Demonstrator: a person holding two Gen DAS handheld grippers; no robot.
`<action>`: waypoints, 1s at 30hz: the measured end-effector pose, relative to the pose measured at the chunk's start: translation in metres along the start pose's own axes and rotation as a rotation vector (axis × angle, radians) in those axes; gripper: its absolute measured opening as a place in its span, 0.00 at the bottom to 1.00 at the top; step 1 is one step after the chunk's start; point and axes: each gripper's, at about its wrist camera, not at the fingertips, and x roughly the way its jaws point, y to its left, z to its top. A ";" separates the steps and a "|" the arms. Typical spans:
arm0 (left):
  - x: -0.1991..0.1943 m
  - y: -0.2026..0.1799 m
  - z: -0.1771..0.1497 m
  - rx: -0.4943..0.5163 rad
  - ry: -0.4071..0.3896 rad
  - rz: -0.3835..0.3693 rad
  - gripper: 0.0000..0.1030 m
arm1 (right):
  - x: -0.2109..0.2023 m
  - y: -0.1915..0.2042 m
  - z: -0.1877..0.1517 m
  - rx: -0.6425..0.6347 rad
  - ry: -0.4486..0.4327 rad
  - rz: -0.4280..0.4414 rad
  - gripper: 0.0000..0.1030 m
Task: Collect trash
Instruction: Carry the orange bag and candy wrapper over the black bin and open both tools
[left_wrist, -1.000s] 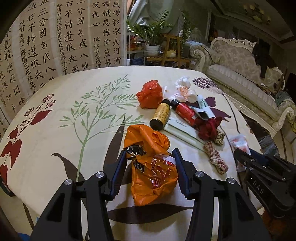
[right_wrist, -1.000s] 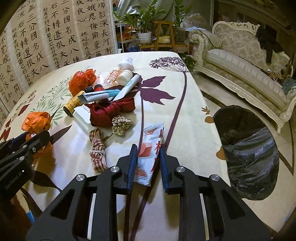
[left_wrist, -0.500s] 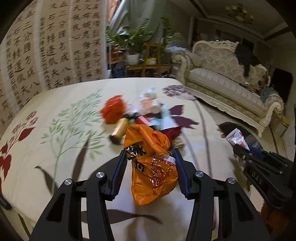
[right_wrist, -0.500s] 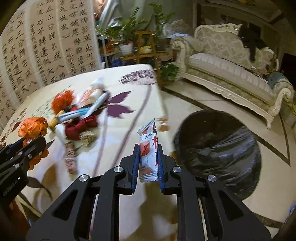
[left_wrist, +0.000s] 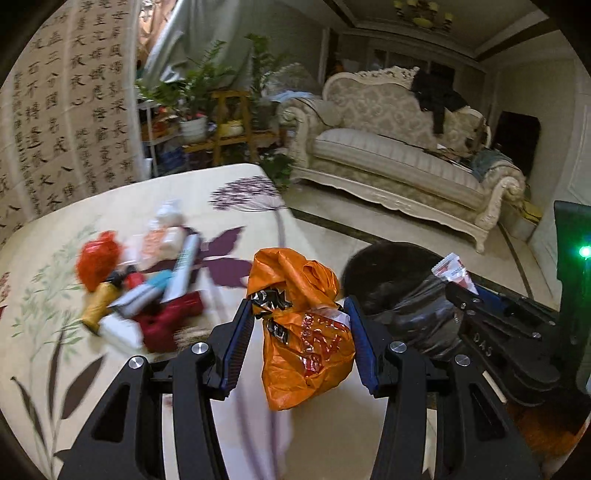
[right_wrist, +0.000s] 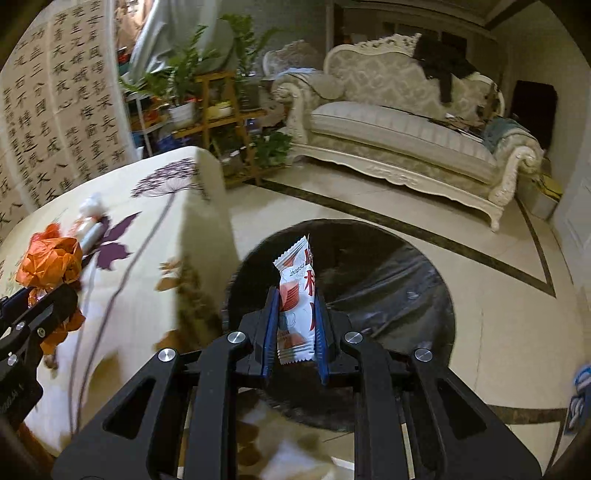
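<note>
the left gripper (left_wrist: 301, 334) has its jaws half spread and pressed on a crumpled orange bag (left_wrist: 303, 328), held over the table (left_wrist: 155, 192) edge beside the bin. the right gripper (right_wrist: 295, 325) is clamped tight on a white snack wrapper (right_wrist: 297, 295), upright above the black-lined bin (right_wrist: 369, 273) on the floor. bottles and a red bag (left_wrist: 96, 260) lie blurred near the table's far corner.
</note>
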 end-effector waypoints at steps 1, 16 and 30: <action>0.004 -0.004 0.002 0.007 0.002 -0.001 0.49 | 0.003 -0.007 0.001 0.007 0.002 -0.007 0.17; 0.064 -0.061 0.019 0.091 0.058 -0.016 0.49 | 0.041 -0.057 0.010 0.077 0.035 -0.056 0.17; 0.074 -0.073 0.022 0.125 0.061 -0.001 0.68 | 0.048 -0.068 0.008 0.109 0.047 -0.085 0.34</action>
